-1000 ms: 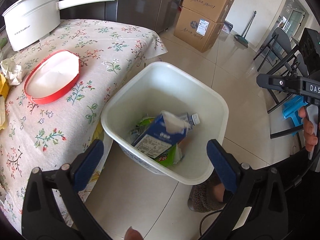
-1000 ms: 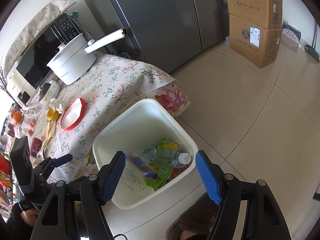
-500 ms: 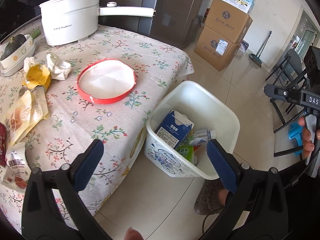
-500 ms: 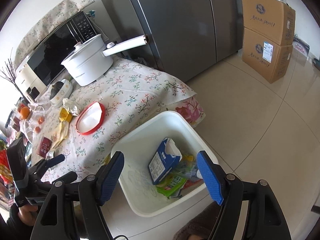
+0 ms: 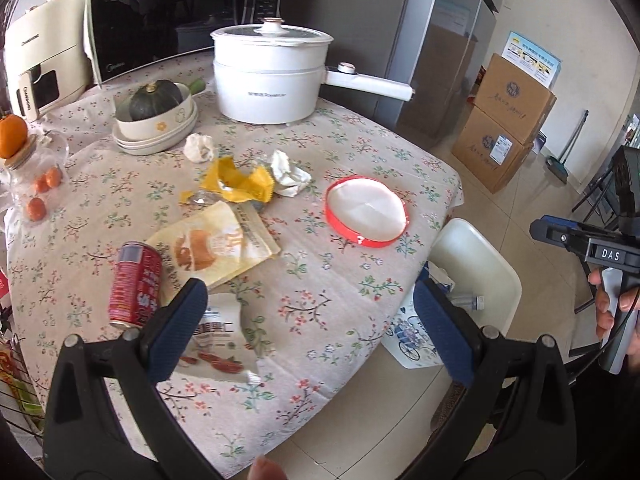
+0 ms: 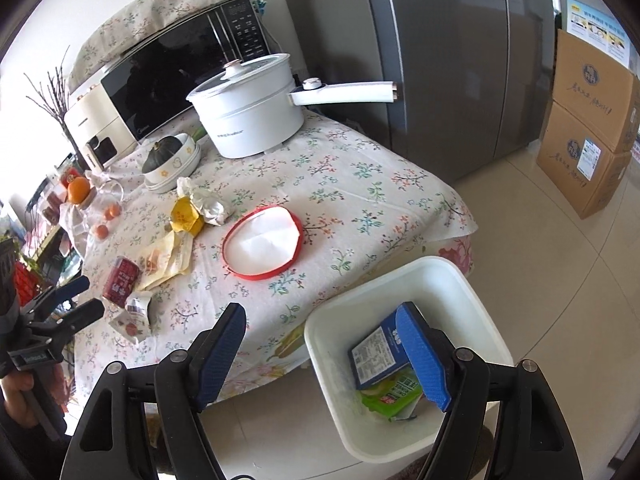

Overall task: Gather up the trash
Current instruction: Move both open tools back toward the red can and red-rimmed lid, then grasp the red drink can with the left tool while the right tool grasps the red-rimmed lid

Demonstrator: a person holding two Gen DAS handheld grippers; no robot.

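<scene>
Trash lies scattered on the floral tablecloth: a red can (image 5: 136, 286), a beige snack bag (image 5: 212, 244), a yellow wrapper (image 5: 236, 184), crumpled tissues (image 5: 288, 174), a torn white packet (image 5: 218, 340) and a red-rimmed lid (image 5: 366, 212). My left gripper (image 5: 310, 320) hangs open above the table's near edge, with the packet just past its left fingertip. My right gripper (image 6: 320, 344) is open and empty over the gap between the table and the white bin (image 6: 400, 280). A blue carton (image 6: 376, 356) and green wrappers lie in the bin.
A white electric pot (image 5: 272, 80) with a long handle, a bowl holding a dark squash (image 5: 154, 100), a jar with oranges (image 5: 36, 184) and a microwave (image 5: 160, 20) stand at the back. Cardboard boxes (image 6: 588, 136) and a fridge (image 6: 440, 60) lie beyond on the tiled floor.
Both grippers have risen and swung away from above the bin toward the table. The bin has slid to the lower right of each view. Both stay open and empty.
</scene>
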